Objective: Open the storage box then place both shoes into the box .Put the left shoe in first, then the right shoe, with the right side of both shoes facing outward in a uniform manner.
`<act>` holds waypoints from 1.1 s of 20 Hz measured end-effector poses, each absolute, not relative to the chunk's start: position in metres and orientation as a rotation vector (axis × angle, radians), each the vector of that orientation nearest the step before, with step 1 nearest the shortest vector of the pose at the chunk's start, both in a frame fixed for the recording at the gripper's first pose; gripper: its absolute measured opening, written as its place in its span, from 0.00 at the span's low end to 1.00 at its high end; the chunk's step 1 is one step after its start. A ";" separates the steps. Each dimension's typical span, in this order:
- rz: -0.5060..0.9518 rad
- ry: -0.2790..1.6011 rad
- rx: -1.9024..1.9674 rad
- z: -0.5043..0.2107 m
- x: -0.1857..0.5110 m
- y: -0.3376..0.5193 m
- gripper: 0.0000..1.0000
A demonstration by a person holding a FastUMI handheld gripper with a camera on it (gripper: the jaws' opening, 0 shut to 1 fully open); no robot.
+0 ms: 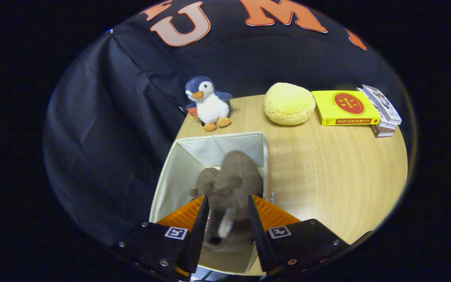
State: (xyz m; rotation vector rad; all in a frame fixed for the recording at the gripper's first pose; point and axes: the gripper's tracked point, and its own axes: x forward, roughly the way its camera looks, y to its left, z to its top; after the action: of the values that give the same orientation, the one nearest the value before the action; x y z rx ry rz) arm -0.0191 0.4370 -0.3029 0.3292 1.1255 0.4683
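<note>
Shoe (235, 180) looks soft, light, plush; sits in box (170, 184) near desk (327, 172) left edge. Gripper (227, 219) half-open astride its heel; grip the collar.

Cam rides gripper, looks down close.

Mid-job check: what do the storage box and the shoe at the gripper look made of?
Storage box: cream fabric, matte, apparently a soft collapsible bin; its walls show folds. Shoe: brown, fuzzy, likely suede or plush, no shine. It sits between the fingers of the gripper; whether they press on it is unclear.
</note>
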 end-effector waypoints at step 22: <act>0.290 0.366 0.146 -0.059 0.022 0.112 0.98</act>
State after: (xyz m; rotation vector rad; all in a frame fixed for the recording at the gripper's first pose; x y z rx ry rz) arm 0.0222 0.1119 -0.0591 0.1462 0.3659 0.2901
